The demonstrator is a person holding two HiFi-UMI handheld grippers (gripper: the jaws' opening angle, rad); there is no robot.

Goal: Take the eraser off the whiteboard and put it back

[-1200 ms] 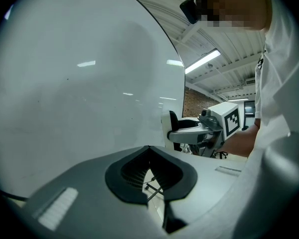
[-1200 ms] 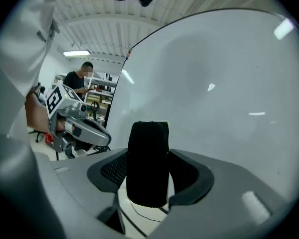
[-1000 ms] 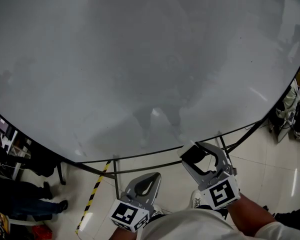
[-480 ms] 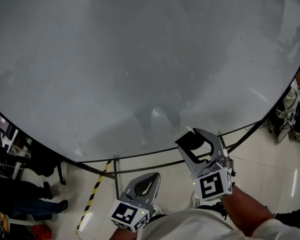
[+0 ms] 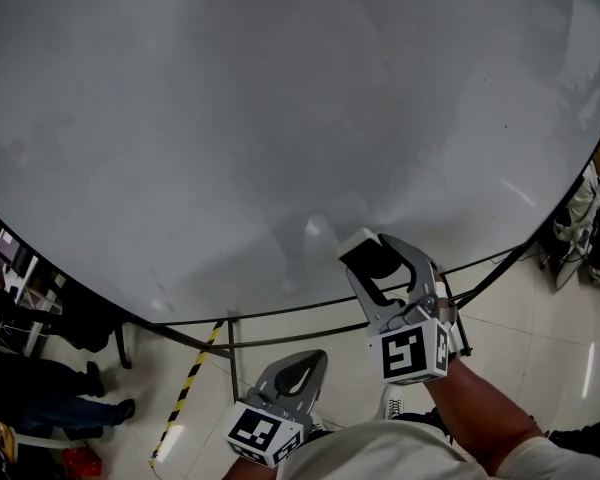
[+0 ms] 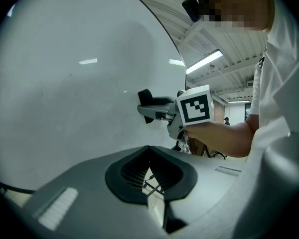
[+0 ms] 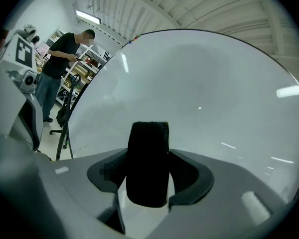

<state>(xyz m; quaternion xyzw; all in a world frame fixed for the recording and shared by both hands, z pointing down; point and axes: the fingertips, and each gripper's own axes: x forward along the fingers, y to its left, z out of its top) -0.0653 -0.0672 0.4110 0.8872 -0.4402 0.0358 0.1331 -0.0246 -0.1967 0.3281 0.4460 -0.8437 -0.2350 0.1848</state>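
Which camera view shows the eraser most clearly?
The right gripper view: the black eraser stands large and central, clamped in the right claw. The head view shows the eraser small, near the whiteboard; the left gripper view shows only a small side profile.

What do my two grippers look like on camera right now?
Both the left gripper and right gripper are grey plastic with curved fingers and dark ribbed pads inside. Each carries a white cube with black square markers. The sleeve is white.
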